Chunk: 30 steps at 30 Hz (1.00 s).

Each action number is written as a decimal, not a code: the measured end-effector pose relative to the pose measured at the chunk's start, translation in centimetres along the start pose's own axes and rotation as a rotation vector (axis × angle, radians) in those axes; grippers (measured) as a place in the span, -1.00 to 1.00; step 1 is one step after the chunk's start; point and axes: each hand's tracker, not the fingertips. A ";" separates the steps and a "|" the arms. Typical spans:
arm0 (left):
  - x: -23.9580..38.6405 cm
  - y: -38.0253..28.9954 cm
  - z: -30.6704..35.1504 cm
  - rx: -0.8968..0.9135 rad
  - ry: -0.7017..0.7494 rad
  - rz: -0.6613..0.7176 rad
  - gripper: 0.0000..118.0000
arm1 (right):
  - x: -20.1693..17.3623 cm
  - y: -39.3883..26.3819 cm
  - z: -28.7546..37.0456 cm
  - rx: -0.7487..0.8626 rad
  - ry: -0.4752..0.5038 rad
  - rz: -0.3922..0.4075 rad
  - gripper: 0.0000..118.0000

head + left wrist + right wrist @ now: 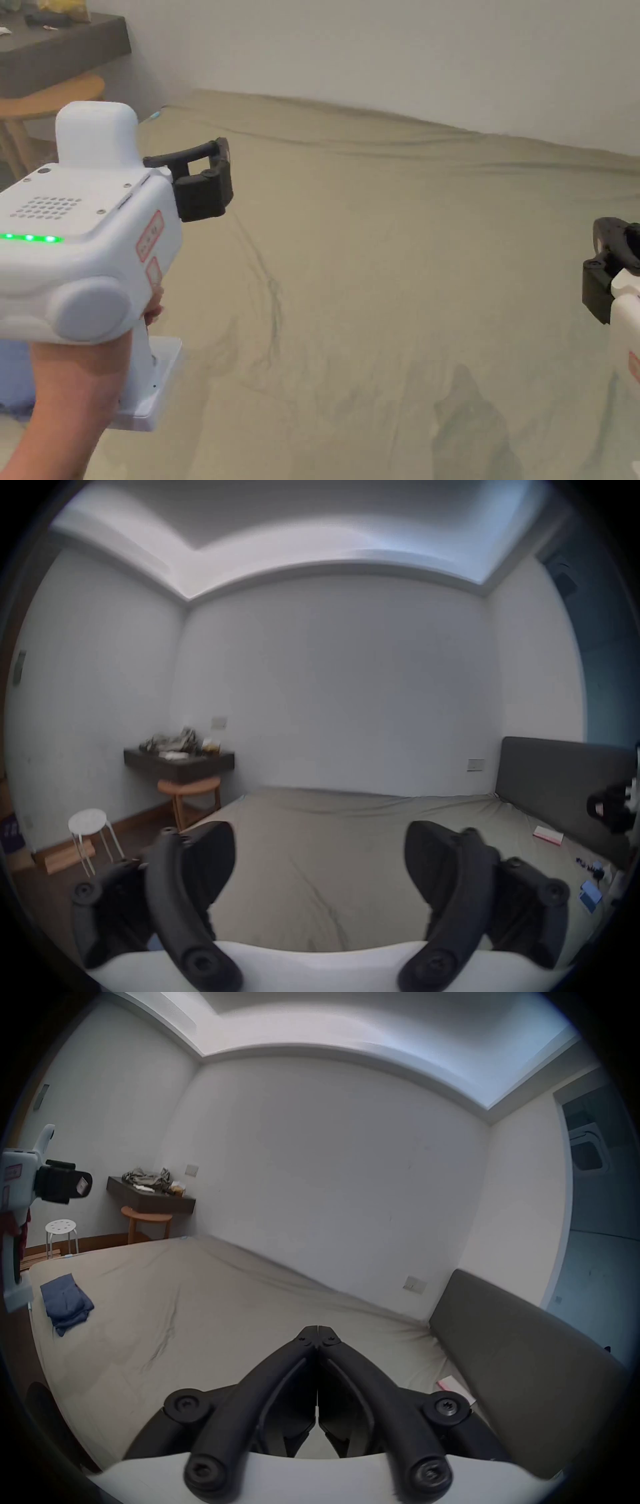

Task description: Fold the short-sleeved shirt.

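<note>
A dark blue shirt (67, 1303) lies folded in a small stack near the left edge of the bed, seen in the right gripper view. A person's hand holds my left gripper (215, 172) in the air above that side of the bed. Its jaws stand wide apart with nothing between them (320, 854). My right gripper (318, 1329) hovers over the right part of the bed, jaws pressed together and empty. In the head view the right gripper (603, 275) sits at the right border. Both grippers are well away from the shirt.
The olive bed sheet (387, 262) is lightly wrinkled. A grey headboard (519, 1355) bounds the right side, with a pink-edged booklet (549, 835) and small blue items (590, 897) near it. Left of the bed are a dark shelf (56, 50), a wooden stool (188, 788) and a white stool (88, 821).
</note>
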 end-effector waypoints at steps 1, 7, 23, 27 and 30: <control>2.2 0.3 1.0 0.017 0.002 -0.034 0.46 | 0.4 0.4 0.8 0.021 -0.010 -0.001 -0.96; 10.5 0.1 3.7 0.093 -0.058 -0.108 -1.00 | 1.4 0.5 4.0 0.086 -0.044 -0.022 -0.96; 17.2 -3.3 6.4 0.015 -0.208 -0.131 -1.00 | 0.9 -3.7 6.1 0.033 -0.060 -0.063 -0.96; 17.0 -3.5 6.2 0.007 -0.175 -0.131 -1.00 | 0.4 -3.8 6.1 0.031 -0.055 -0.063 -0.96; 16.9 -3.6 6.3 0.014 -0.140 -0.148 -1.00 | 0.2 -3.8 5.9 0.034 -0.055 -0.063 -0.96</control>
